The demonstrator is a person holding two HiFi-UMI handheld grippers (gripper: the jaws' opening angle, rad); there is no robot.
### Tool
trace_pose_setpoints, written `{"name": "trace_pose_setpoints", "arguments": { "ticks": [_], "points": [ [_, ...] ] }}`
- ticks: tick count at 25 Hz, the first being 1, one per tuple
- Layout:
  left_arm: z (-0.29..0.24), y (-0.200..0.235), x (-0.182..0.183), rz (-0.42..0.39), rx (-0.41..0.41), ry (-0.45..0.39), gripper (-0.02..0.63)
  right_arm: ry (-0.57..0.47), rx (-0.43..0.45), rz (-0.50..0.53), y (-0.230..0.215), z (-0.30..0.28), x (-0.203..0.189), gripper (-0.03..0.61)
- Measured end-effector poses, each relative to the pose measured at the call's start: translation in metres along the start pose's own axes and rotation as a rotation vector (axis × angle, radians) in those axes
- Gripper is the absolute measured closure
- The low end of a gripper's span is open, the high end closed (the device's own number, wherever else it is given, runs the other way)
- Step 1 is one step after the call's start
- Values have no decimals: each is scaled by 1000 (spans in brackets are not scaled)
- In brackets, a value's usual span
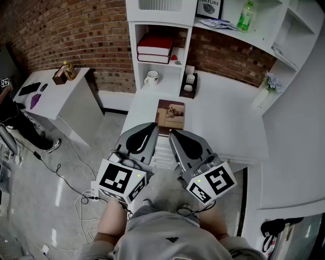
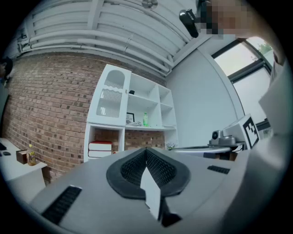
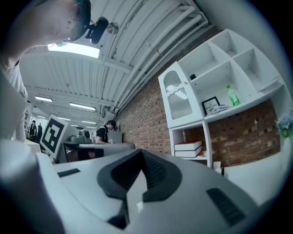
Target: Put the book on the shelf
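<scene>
A person's grey top, with a small dark logo too small to read, fills the bottom edge of the head view, and both forearms reach forward from it. Ahead is the white desk, and a white shelf unit stands on its far edge against a brick wall. A white side table sits well apart to the left. The left gripper and the right gripper are held side by side over the desk's near edge. Each carries a cube with black-and-white square markers. In the left gripper view the left gripper has its ribbed pads pressed together on nothing. In the right gripper view the right gripper is likewise closed and empty. The book lies flat on the desk just beyond the two tips. Its cover bears a brownish picture, but the title cannot be read. The head view does not show whether the tips touch its near edge. Two red-and-white books are stacked in the unit's middle cubby, and a white mug stands in the cubby below. On a higher shelf a framed print reads "NATURE". A green bottle stands upright near it, its label illegible.
</scene>
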State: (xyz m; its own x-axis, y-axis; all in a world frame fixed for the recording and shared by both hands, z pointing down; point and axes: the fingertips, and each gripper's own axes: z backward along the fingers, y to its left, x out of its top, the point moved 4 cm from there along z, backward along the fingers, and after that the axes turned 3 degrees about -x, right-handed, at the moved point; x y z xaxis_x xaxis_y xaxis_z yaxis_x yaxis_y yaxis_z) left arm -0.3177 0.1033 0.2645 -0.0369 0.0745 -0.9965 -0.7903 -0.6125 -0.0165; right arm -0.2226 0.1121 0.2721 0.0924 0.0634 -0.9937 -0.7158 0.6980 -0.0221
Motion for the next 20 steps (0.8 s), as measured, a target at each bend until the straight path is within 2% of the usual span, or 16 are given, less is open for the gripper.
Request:
{"name": "trace_pose_setpoints", "arguments": {
  "ticks": [15, 17, 20],
  "points": [
    [9, 49, -3, 16, -93, -26, 600, 15, -87, 29, 31, -43, -6, 571],
    [11, 56, -6, -5, -80, -44, 600, 15, -114, 34, 32, -46, -9, 569],
    [12, 68, -16, -89, -45, -83, 600, 21, -188, 33, 25, -47, -20, 569]
  ]
}}
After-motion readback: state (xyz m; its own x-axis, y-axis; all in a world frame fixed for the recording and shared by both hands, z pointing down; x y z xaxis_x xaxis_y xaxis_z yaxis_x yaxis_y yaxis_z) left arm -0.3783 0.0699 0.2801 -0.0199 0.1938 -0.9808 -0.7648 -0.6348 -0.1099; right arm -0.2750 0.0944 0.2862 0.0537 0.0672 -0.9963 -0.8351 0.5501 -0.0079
